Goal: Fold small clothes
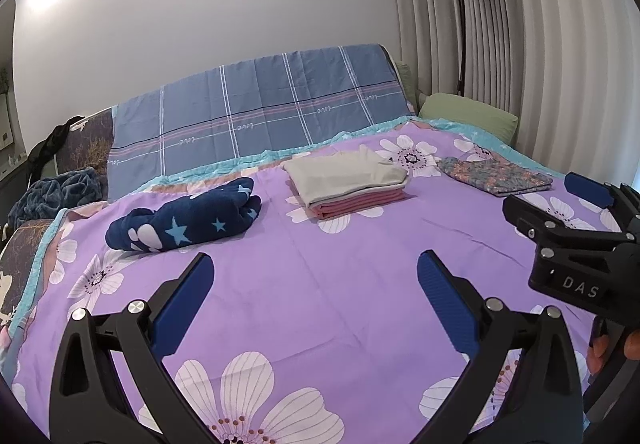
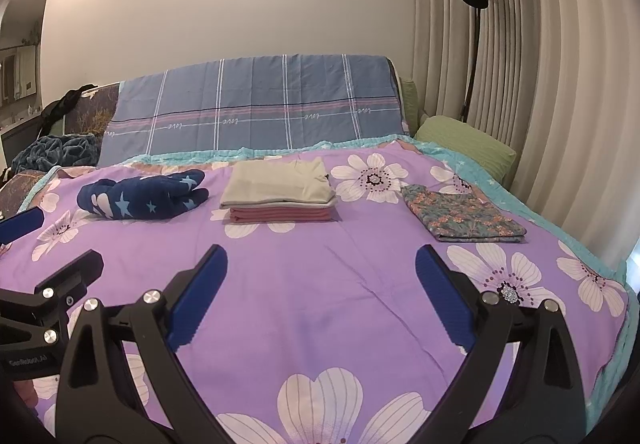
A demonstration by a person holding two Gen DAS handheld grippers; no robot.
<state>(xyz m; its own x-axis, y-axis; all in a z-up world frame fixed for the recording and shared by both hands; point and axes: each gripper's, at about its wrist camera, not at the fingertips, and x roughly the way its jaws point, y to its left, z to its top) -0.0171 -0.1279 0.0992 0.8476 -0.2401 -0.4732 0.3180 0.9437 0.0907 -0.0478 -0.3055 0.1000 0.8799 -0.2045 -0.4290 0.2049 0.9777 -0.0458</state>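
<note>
Tongs, left [image 1: 316, 280] and right [image 2: 322, 274], spread empty over bedspread [image 2: 320, 284]; frame edges crop both handles.

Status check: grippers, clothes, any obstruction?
Left gripper open, empty. Right gripper open, empty. Star-print garment bunched, unfolded; stack and floral piece folded. Nothing in the way.

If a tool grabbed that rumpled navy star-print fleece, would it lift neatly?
Probably not: the rumpled navy star-print fleece lies in a soft, loose bundle, so it would likely droop and unroll. It looks plush, so probably light and grippy, not slippery.
</note>
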